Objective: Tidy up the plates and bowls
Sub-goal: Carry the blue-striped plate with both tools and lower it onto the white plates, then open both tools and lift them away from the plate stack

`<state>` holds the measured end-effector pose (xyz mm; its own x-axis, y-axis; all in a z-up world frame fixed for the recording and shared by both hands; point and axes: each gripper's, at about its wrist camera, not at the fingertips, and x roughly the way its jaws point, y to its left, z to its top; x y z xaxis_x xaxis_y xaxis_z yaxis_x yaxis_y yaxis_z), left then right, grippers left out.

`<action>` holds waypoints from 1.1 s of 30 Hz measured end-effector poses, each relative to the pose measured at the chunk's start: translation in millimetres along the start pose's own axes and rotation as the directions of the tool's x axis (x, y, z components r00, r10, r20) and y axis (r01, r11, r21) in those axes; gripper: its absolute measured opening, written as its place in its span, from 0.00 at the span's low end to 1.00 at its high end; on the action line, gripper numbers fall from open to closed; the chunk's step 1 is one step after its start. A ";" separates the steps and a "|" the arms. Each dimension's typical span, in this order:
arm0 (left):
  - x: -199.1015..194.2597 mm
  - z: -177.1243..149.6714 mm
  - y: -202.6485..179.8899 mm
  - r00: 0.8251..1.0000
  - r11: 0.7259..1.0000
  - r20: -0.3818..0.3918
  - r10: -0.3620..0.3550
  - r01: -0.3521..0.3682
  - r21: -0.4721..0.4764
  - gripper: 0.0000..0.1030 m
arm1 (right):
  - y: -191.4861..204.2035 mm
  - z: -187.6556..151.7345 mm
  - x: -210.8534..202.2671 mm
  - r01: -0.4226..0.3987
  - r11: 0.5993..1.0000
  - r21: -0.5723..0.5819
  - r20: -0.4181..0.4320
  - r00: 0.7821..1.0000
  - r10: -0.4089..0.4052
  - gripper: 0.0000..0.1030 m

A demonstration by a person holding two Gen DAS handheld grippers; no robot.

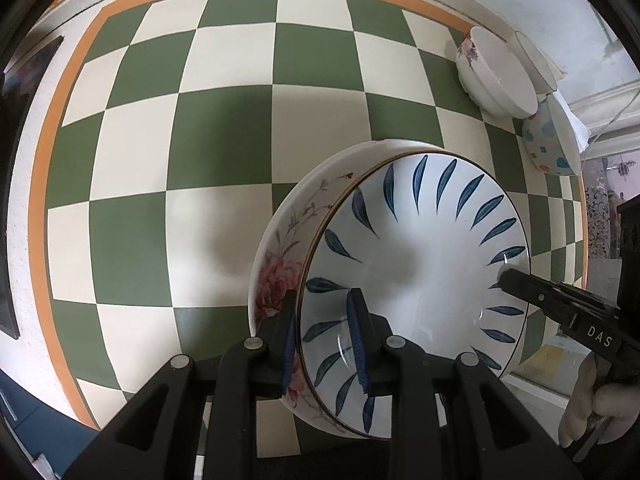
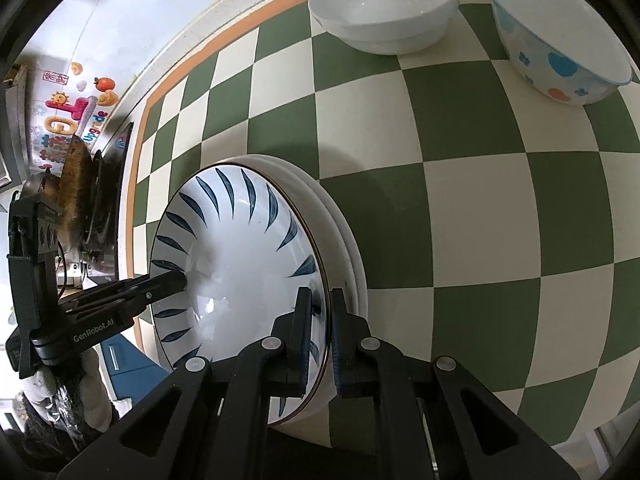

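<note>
A blue-leaf plate lies on top of a pink-flowered plate on the green-and-cream checkered table. My left gripper is shut across the near rims of the stack, one finger inside the blue-leaf plate and one outside the flowered one. My right gripper is shut on the opposite rim of the blue-leaf plate; a white plate shows beneath it. Each gripper shows in the other's view, the right one and the left one.
A floral white bowl, a plain white bowl and a bowl with blue and orange spots stand at the table's far side. A dark rack with pans stands beyond the table's orange edge.
</note>
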<state>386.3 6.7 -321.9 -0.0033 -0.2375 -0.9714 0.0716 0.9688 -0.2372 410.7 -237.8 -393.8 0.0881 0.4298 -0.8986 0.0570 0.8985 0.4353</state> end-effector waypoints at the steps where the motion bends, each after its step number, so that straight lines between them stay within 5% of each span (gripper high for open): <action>1: 0.9 0.3 -0.1 1.000 1.000 -0.002 0.003 -0.003 -0.005 0.21 | 0.1 0.1 0.9 0.001 1.000 -0.001 -0.002 1.000 -0.001 0.10; 12: 0.7 -0.4 -3.0 0.999 0.997 0.001 0.039 -0.039 -0.064 0.24 | 4.3 7.2 9.7 0.006 1.000 -0.023 -0.043 0.999 -0.007 0.12; 18: 0.6 -2.1 -4.4 0.998 0.991 -0.010 0.069 -0.070 -0.113 0.24 | 17.4 10.4 11.8 0.087 0.995 -0.043 -0.090 0.992 -0.091 0.14; 33: -15.7 -21.2 -18.1 0.991 0.984 0.032 0.130 -0.125 -0.130 0.24 | 31.7 5.3 -8.2 0.124 0.988 -0.089 -0.061 0.990 -0.130 0.14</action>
<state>363.9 -5.6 -302.6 0.0382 -0.1112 -0.9931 -0.0587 0.9918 -0.1134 417.1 -213.3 -372.3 0.0190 0.3142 -0.9492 -0.0216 0.9492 0.3138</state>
